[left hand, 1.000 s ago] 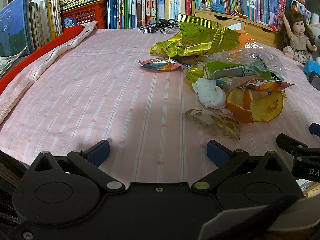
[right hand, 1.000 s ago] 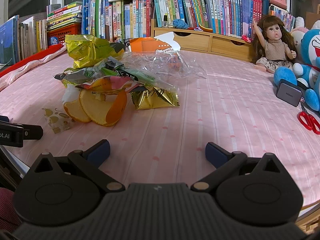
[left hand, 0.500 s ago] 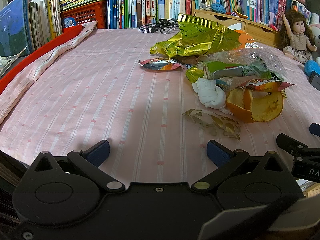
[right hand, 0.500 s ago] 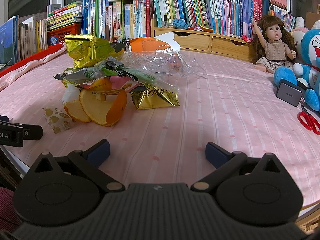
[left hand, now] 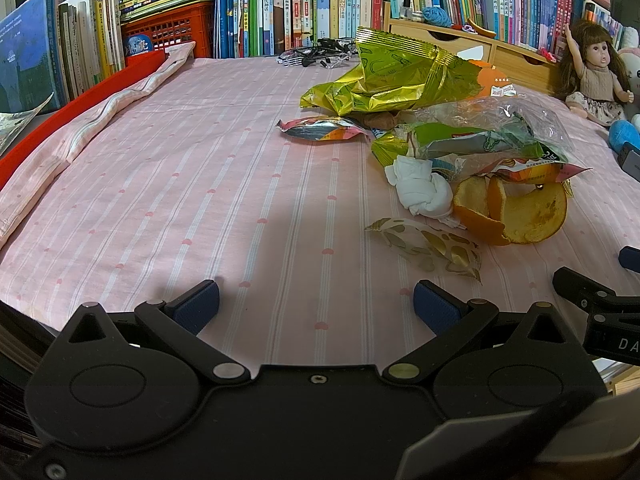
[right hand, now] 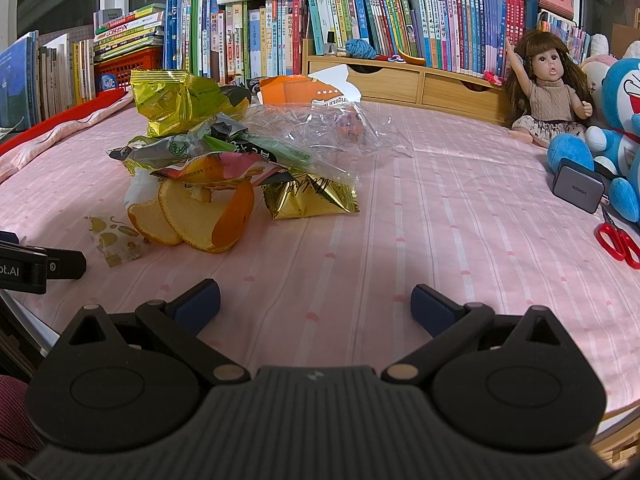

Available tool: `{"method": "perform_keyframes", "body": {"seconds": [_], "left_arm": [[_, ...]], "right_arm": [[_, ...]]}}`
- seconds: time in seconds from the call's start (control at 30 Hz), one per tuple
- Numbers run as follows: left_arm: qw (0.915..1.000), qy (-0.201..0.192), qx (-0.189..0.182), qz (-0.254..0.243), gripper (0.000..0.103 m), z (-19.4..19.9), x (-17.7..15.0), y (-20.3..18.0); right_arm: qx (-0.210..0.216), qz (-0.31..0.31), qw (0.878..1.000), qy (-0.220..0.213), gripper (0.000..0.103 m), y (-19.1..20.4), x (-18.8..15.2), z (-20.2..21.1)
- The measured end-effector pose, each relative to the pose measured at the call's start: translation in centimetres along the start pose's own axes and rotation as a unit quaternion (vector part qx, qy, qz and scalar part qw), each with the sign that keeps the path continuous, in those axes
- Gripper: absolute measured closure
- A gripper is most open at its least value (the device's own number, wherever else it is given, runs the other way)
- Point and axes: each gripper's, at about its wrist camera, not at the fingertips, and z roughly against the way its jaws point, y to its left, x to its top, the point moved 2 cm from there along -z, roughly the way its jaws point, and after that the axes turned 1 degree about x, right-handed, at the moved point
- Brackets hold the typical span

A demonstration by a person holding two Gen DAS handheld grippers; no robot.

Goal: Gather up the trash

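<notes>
A heap of trash lies on the pink striped cloth: a gold-green snack bag, a clear plastic bag, orange peel, a crumpled white tissue, a small patterned wrapper, a gold foil wrapper and a flat colourful wrapper. My left gripper is open and empty, near the front edge, left of the heap. My right gripper is open and empty, in front of and right of the heap.
Rows of books and a red crate line the back. A wooden drawer unit, a doll, a blue plush toy, a grey charger and red scissors sit at the right. Glasses lie far back.
</notes>
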Motion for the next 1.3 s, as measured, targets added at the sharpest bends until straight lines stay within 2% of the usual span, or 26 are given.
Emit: {"method": "perform_keyframes", "body": {"seconds": [0.3, 0.67, 0.8, 0.9, 1.0, 1.1, 1.2, 1.27, 1.3], "left_arm": [[1.0000, -0.006, -0.002, -0.002, 0.000, -0.2, -0.3, 0.2], [0.9997, -0.021, -0.009, -0.005, 0.000, 0.2, -0.5, 0.6], [0.9994, -0.028, -0.021, 0.001, 0.002, 1.2, -0.4, 0.9], [0.9983, -0.044, -0.037, -0.001, 0.010, 2.4, -0.3, 0.8], [0.9960, -0.062, -0.064, -0.003, 0.017, 3.4, -0.1, 0.5], [0.9929, -0.065, -0.099, 0.006, 0.030, 3.6, 0.1, 0.0], [0.9915, -0.059, -0.116, 0.011, 0.045, 3.2, 0.0, -0.5], [0.9908, -0.055, -0.123, 0.012, 0.048, 3.1, 0.0, -0.9], [0.9902, -0.053, -0.129, 0.014, 0.049, 2.9, 0.0, -1.1]], "right_arm": [[-0.002, -0.003, 1.000, 0.006, 0.000, 0.0, 0.2, -0.3], [-0.002, -0.010, 1.000, -0.021, 0.000, -0.1, 0.1, 0.8], [0.050, -0.037, 0.997, -0.049, 0.000, -0.7, 0.9, 1.8], [0.076, -0.024, 0.995, -0.064, 0.000, -0.7, 2.2, 2.5], [0.103, -0.012, 0.993, -0.060, 0.005, -0.5, 3.2, 2.4], [0.121, -0.012, 0.992, -0.046, 0.014, -0.2, 3.7, 1.6], [0.134, -0.021, 0.990, -0.027, 0.027, 0.0, 3.8, 0.6], [0.145, -0.028, 0.989, -0.013, 0.041, 0.2, 3.9, -0.2], [0.150, -0.033, 0.988, -0.006, 0.043, 0.3, 4.0, -0.7]]}}
